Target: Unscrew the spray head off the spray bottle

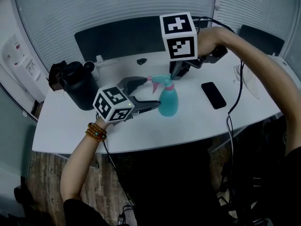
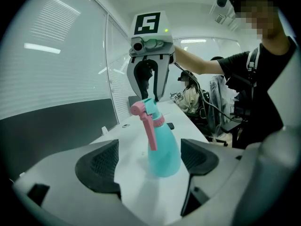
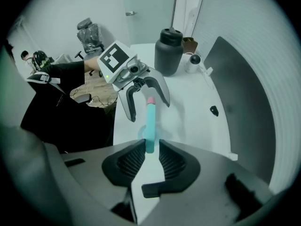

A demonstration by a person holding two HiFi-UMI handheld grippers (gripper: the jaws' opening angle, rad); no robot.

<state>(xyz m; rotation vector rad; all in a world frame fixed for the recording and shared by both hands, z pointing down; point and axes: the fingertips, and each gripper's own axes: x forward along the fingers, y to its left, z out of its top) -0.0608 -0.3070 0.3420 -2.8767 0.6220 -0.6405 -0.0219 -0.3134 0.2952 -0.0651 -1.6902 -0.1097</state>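
A teal spray bottle [image 1: 168,102] stands upright on the white table [image 1: 197,121]. It has a pink collar and trigger [image 2: 150,128]. My right gripper [image 1: 173,76] comes straight down from above, and its pads are shut on the teal spray head [image 3: 150,126], whose pink nozzle [image 3: 150,100] points away. In the left gripper view the right gripper [image 2: 149,97] hangs over the bottle's top. My left gripper [image 1: 153,92] lies nearly level, open, a finger on either side of the bottle's body [image 2: 164,152], with its pads [image 2: 101,166] clear of it.
A black jug [image 1: 80,86] stands at the table's left, with a dark object [image 1: 56,75] beside it. A black phone [image 1: 214,95] lies right of the bottle. A small dark item [image 1: 141,60] sits near a dark panel [image 1: 117,39] at the back. A cable [image 1: 235,102] hangs off the right side.
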